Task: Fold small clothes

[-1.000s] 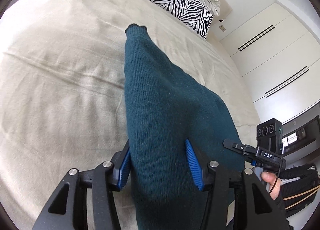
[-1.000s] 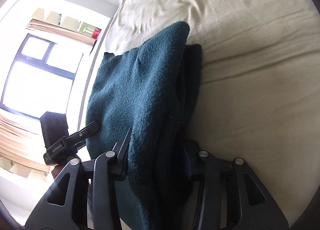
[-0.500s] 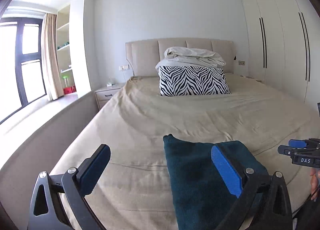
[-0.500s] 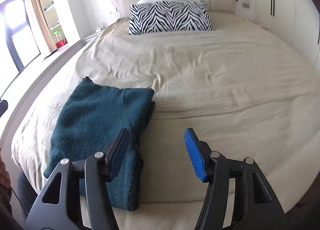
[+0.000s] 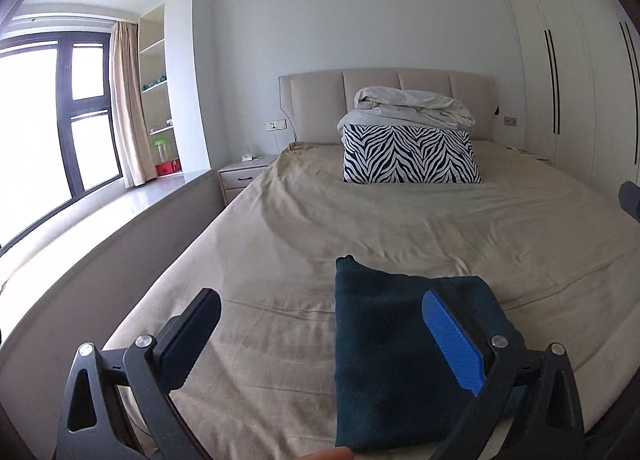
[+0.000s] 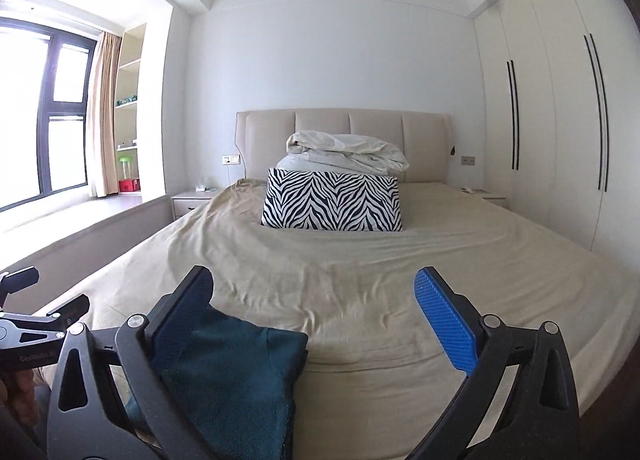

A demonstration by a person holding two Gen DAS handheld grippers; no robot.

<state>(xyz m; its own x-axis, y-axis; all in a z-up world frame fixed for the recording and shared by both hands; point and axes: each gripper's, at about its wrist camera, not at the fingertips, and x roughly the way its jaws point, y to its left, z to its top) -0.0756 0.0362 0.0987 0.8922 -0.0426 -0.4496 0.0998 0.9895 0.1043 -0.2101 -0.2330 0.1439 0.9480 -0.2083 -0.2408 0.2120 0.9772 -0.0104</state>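
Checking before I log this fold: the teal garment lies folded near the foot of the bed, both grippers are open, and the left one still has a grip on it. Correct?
Not quite. The left gripper holds nothing: the left wrist view shows its jaws apart above the folded teal garment on the bed. The right gripper is open too.

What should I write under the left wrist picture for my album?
Open left gripper above a folded dark teal knitted garment on a beige-sheeted bed.

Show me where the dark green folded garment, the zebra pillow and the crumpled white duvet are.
dark green folded garment (image 5: 392,364), left wrist view, middle of top layer.
zebra pillow (image 6: 332,202), right wrist view, centre of striped front.
crumpled white duvet (image 6: 346,152), right wrist view, middle of heap.
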